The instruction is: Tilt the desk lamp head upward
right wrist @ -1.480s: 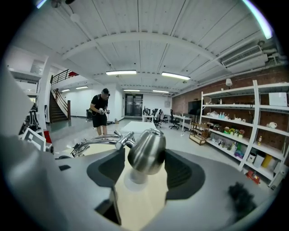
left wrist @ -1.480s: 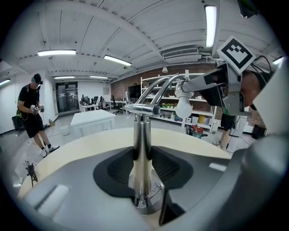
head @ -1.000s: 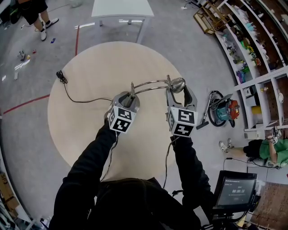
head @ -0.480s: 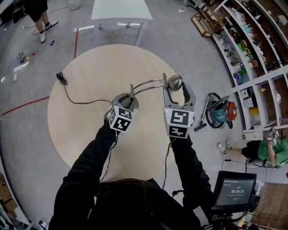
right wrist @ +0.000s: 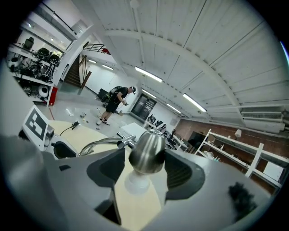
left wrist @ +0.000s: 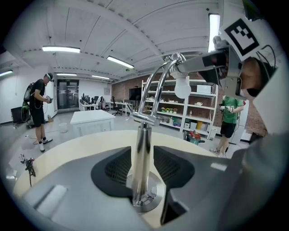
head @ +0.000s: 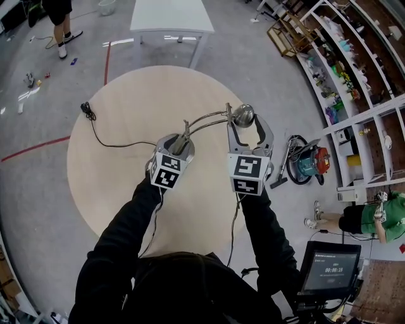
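Observation:
A chrome desk lamp stands on the round wooden table [head: 126, 114]. Its post [left wrist: 142, 153] rises from a round base [left wrist: 145, 204], and a curved arm [head: 205, 120] leads to the lamp head [head: 243, 115]. My left gripper [head: 180, 140] straddles the post low down. Its jaws [left wrist: 143, 169] are opening, with slim gaps beside the post. My right gripper [head: 244, 124] is shut on the lamp head [right wrist: 146, 151], pads against the metal shade, with the white bulb [right wrist: 135, 182] showing below it. From the left gripper view the head [left wrist: 182, 85] hangs high at the right.
The lamp's black cord [head: 111, 140] runs left to a plug [head: 85, 109] near the table's edge. Beyond are a white table [head: 171, 14], shelving [head: 354, 76], a vacuum cleaner [head: 310, 158] on the floor, a monitor [head: 332, 266] and people standing nearby.
The right gripper and the lamp head between its fingers have shifted slightly left and farther away. The left gripper stays at the post.

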Motion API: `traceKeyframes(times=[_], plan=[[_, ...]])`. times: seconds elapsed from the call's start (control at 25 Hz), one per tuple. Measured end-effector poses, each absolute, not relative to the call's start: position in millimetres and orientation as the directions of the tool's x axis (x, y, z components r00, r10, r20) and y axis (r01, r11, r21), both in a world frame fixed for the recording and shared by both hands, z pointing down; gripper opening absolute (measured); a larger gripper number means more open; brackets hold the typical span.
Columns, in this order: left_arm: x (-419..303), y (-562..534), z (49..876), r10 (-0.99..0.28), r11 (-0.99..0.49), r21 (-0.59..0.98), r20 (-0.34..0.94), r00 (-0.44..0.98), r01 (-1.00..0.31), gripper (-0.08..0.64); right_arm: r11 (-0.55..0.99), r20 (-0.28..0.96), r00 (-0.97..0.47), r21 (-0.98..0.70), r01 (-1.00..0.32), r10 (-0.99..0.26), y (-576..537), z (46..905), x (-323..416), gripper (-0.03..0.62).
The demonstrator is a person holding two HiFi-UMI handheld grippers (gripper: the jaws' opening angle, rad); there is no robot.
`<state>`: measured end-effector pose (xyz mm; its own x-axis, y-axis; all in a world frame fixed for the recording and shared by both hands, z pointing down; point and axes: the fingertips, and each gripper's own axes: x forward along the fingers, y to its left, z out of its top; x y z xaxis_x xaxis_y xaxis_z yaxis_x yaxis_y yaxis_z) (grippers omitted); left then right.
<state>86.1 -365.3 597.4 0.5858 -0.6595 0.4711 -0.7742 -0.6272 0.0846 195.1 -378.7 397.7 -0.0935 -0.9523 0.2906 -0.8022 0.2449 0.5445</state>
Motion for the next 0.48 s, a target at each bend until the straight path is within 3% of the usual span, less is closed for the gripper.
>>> traceKeyframes(times=[0.48], plan=[[93.8,-361.4,582.3,-0.648,-0.664,0.113,0.407,0.644,-0.739,0.152,0.252,0.272,-0.087,0.662,-0.706,-0.958,-380.8,381.2,178.5,0.288]])
